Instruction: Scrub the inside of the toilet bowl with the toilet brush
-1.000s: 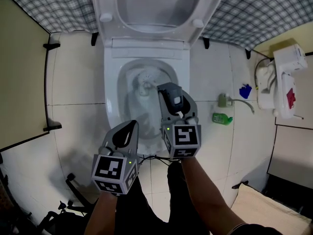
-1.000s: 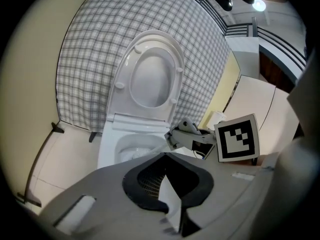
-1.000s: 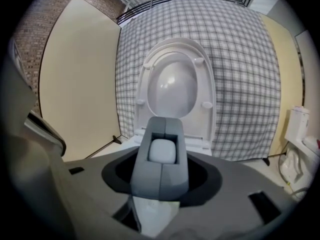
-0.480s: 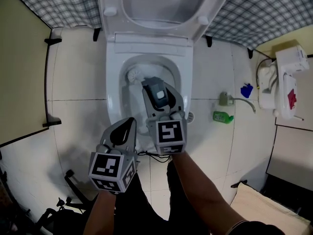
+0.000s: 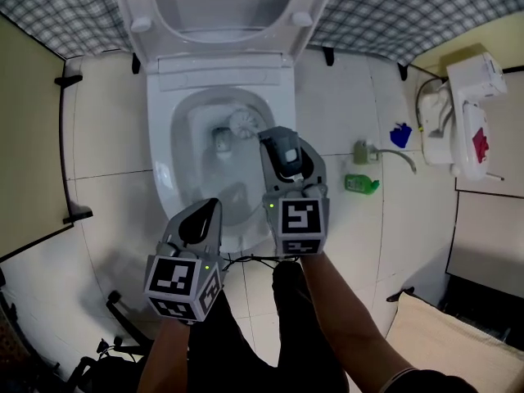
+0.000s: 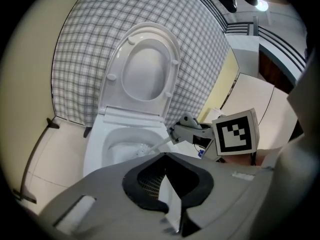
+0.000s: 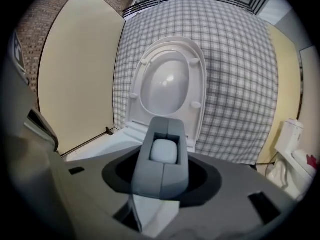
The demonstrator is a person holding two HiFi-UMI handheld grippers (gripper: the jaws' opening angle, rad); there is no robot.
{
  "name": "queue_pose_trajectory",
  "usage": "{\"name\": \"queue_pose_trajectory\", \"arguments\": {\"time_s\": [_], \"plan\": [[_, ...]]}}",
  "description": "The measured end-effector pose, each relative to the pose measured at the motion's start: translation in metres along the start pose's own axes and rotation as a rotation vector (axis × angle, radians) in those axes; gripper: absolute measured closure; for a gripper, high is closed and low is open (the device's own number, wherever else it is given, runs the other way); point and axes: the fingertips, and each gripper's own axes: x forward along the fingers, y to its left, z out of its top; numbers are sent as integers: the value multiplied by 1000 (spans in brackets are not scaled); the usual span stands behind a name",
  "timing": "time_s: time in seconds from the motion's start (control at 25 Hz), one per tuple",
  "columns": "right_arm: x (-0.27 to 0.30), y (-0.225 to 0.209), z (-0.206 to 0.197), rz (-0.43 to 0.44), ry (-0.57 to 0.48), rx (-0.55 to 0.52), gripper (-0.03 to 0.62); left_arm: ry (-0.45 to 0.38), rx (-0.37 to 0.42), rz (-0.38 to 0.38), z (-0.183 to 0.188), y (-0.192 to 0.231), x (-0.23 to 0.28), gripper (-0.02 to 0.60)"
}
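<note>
Pale tiled floor [image 5: 106,146] surrounds a white ceramic toilet bowl [image 5: 160,166]. Right claw [image 5: 281,147] clamps the white bristled toilet brush [image 5: 243,123] by its handle end, the sensible hold: it is probably light, stiff and slippery when wet. Left claw [image 5: 205,214] is closed, empty.

Soft, even, rather dim light fills the room; one lamp [image 6: 260,4] flares white high above the right gripper [image 6: 173,133]. A grey shadow lies on the floor tiles [image 5: 115,252] left of the left gripper [image 5: 210,206]. Both gripper views bow the checked wall [image 7: 240,59] and blacken at the rims, each gripper's own body blurred close up, while the toilet brush [image 5: 243,123] ahead looks crisp.
</note>
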Motion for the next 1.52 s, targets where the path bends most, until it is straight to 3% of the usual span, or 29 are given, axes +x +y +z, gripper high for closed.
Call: {"name": "queue_pose_trajectory", "arguments": {"time_s": [0.24, 0.64, 0.8, 0.92, 1.24, 1.52], "plan": [[-22, -9, 7, -21, -1, 29, 385, 5, -3, -8, -4, -6, -1, 574], [-5, 98, 25, 226, -32, 174, 390, 0, -29, 49, -11, 24, -24, 574], [0, 117, 21, 252, 0, 96, 391, -2, -42, 58, -16, 28, -29, 574], [6, 110, 9, 224, 31, 32, 391, 0, -45, 52, -18, 25, -26, 574], [6, 27, -29, 36, 122, 56, 391, 17, -37, 33, -21, 14, -18, 574], [-35, -11, -5, -75, 90, 52, 391, 16, -28, 18, -17, 4, -15, 574]]}}
